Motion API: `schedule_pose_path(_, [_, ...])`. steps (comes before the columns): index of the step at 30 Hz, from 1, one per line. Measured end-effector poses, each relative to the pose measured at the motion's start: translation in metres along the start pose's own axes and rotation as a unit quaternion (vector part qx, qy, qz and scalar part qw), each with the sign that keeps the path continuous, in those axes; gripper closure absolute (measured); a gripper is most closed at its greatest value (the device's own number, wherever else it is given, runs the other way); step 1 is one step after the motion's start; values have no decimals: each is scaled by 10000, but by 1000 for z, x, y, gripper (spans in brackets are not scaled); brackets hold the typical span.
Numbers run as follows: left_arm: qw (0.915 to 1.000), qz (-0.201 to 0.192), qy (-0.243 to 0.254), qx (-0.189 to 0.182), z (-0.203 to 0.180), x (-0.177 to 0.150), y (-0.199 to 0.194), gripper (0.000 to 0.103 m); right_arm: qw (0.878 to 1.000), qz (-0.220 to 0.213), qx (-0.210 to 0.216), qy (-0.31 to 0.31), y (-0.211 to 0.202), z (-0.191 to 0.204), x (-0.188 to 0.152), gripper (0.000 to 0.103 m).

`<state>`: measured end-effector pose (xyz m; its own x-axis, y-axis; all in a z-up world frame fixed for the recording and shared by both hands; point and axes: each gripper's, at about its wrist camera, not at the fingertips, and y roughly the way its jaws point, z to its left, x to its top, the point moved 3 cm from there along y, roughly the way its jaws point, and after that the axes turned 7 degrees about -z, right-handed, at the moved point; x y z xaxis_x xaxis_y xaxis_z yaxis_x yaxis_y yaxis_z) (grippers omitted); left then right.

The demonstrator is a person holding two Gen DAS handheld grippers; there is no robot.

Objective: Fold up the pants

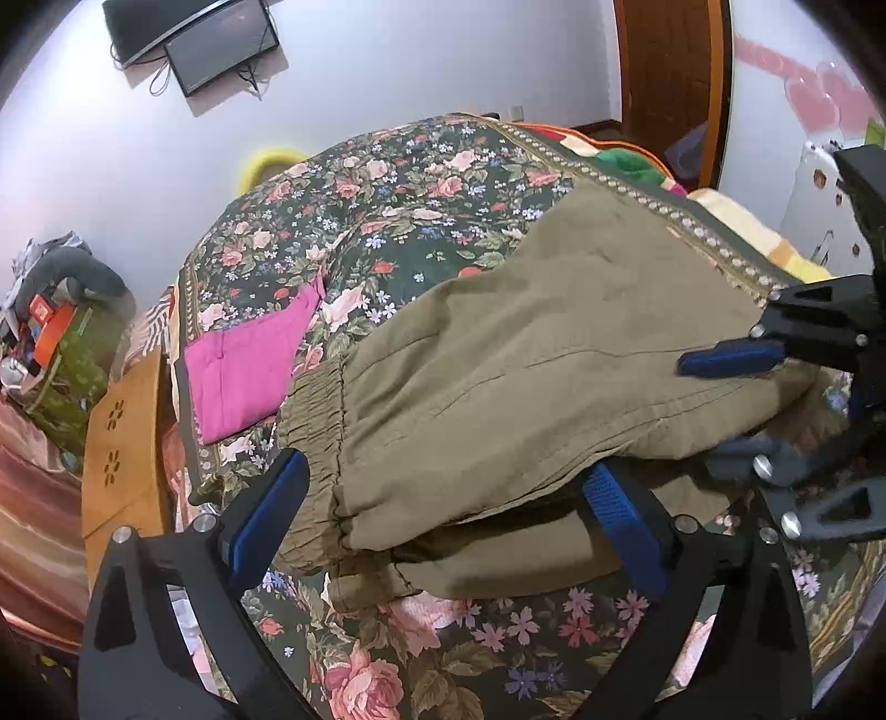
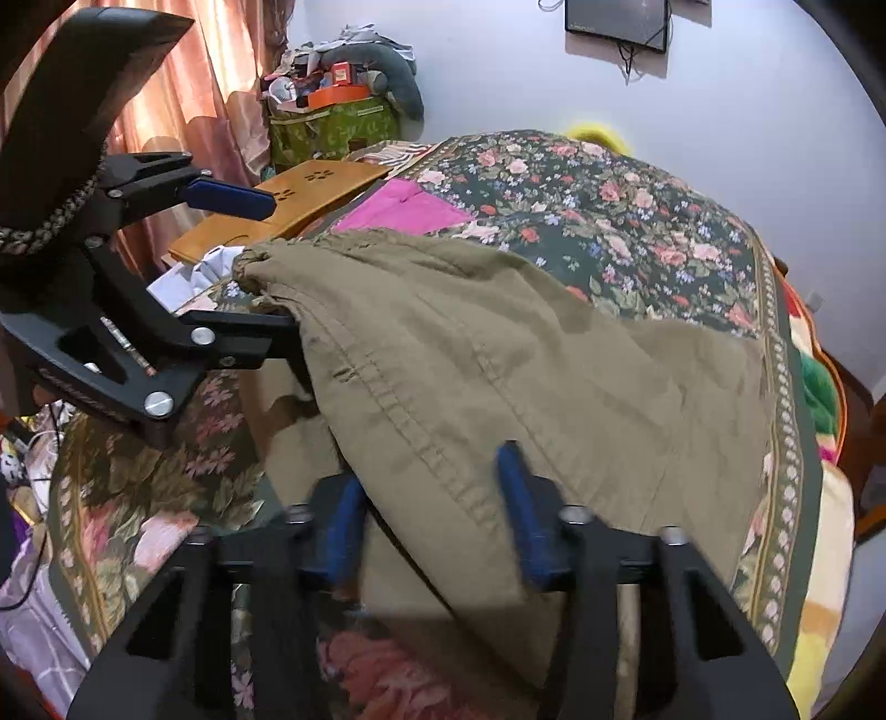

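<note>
The bed [image 1: 387, 221] filled most of both views, covered by a dark floral quilt [image 2: 637, 210] with a patterned border. Behind it stood a pale wall carrying a dark screen [image 1: 221, 50], and a wooden door [image 1: 670, 61] showed at the far right of the left wrist view. Peach curtains [image 2: 183, 94] hung beside a heap of clutter on a green bag [image 2: 332, 130].

The pants [image 1: 526, 354], olive and wrinkled, lay across the near half of the quilt, partly folded so that an upper layer draped over a lower one. Their elastic waistband [image 1: 313, 410] sat toward the left gripper's side; a stitched seam ran along the top layer. Beside the waistband, a pink cloth [image 1: 249, 371] lay flat on the quilt, and beyond it a tan wooden board [image 2: 288, 199] with flower-shaped cutouts rested at the bed's edge.

The left gripper [image 1: 443, 520] had its blue-padded fingers spread wide apart, one on each side of the waistband end, with the cloth passing between them and not pinched. The right gripper [image 2: 437, 520] was at the opposite end of the pants, its fingers also apart and straddling a fold of the upper layer; in the left wrist view one blue finger lay above the cloth and the other below, with a gap showing between them.
</note>
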<state>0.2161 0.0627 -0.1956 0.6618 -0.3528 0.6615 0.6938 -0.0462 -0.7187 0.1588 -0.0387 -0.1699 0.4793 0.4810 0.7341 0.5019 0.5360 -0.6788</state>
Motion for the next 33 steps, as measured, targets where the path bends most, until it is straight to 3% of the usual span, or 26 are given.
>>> schedule_pose_path(4, [9997, 183, 149, -94, -6, -9, 4, 18, 9997, -255, 1, -27, -10, -1, 3, 89])
schedule_pose_path(7, [9989, 327, 341, 71, -11, -17, 11, 44, 9995, -317, 7, -75, -15, 1, 4, 93])
schedule_pose_path(9, [9984, 364, 393, 162, -12, -22, 13, 69, 9994, -317, 7, -122, -16, 2, 3, 94])
schedule_pose_path(12, [9989, 218, 304, 266, -8, -22, 7, 86, 9994, -293, 11, -181, -17, 5, 0, 95])
schedule_pose_path(16, [9998, 69, 101, 169, -2, -24, -5, 89, 9992, -291, 2, -262, -20, 11, -4, 95])
schedule_pose_path(23, [9998, 147, 54, 146, -6, -39, -9, 90, 9994, -200, 32, -273, -18, 19, -12, 94])
schedule_pose_path(33, [9971, 116, -741, -156, 19, -54, -32, 73, 9992, -167, 228, 285, -39, 10, -15, 80])
